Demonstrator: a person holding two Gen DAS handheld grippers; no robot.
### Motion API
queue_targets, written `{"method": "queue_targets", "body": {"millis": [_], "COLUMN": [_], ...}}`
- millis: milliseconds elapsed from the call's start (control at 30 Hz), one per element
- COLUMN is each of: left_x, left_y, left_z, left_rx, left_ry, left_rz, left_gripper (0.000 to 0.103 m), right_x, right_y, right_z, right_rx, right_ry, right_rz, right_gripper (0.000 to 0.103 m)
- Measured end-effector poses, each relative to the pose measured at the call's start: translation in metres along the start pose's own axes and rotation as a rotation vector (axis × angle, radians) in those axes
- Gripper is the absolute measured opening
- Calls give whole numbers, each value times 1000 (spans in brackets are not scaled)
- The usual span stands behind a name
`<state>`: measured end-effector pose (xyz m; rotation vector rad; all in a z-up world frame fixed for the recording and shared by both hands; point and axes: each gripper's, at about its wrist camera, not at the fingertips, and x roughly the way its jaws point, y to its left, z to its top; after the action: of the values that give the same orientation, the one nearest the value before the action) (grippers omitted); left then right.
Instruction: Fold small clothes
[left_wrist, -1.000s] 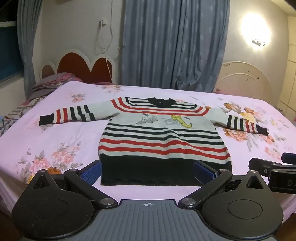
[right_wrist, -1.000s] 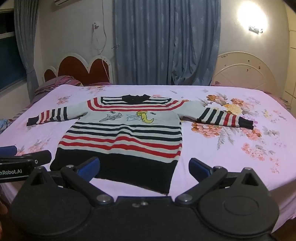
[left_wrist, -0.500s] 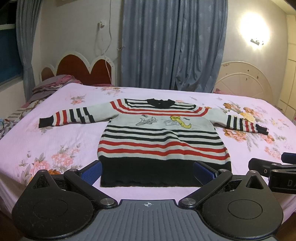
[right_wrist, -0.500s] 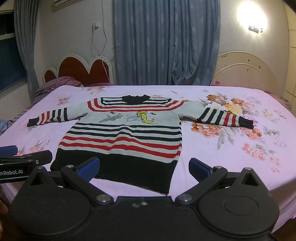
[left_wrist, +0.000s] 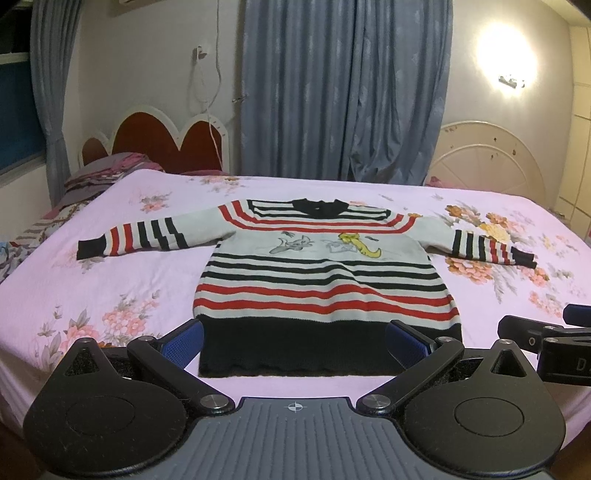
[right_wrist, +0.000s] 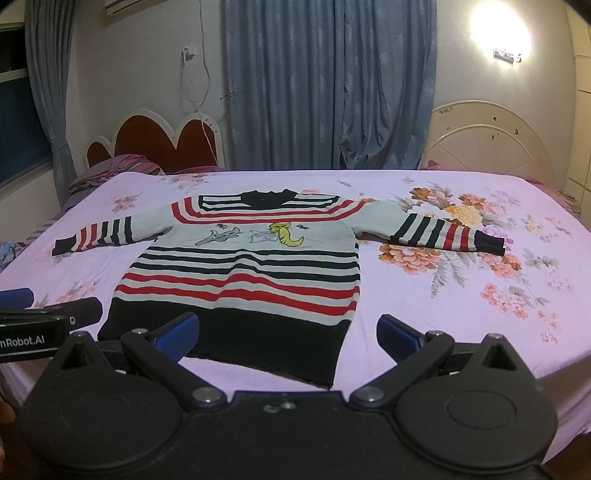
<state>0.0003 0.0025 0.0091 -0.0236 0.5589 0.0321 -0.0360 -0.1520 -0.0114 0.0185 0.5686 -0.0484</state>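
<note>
While the striped sweater (left_wrist: 325, 273) lies flat with sleeves spread on the bed (left_wrist: 110, 288), nothing is folded; left gripper (left_wrist: 295, 341) and right gripper (right_wrist: 286, 334) hover near its hem, jaws apart and empty

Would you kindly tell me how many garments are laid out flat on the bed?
1: a striped knitted sweater spread flat mid-bed, sleeves out. Crumpled fabric by the headboard may hide others.

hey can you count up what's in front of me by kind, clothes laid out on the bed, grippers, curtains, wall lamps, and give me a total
Sweaters: 1, the striped sweater spread flat on the bed.
Grippers: 2, the left gripper and the right gripper, both open and empty.
Curtains: 2, the middle curtain and the window curtain.
Wall lamps: 1, the wall lamp.
Total: 6
</note>
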Motion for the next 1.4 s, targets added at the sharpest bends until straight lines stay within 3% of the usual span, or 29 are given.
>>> {"method": "queue_targets", "body": {"millis": [1400], "left_x": [3], "left_y": [2], "left_z": [-2], "left_rx": [6], "left_ry": [3], "left_rz": [10], "left_gripper": [103], "right_x": [5], "right_y": [0], "right_z": [2], "right_rx": [-9], "right_ry": [-3], "right_rz": [17], "right_gripper": [102]}}
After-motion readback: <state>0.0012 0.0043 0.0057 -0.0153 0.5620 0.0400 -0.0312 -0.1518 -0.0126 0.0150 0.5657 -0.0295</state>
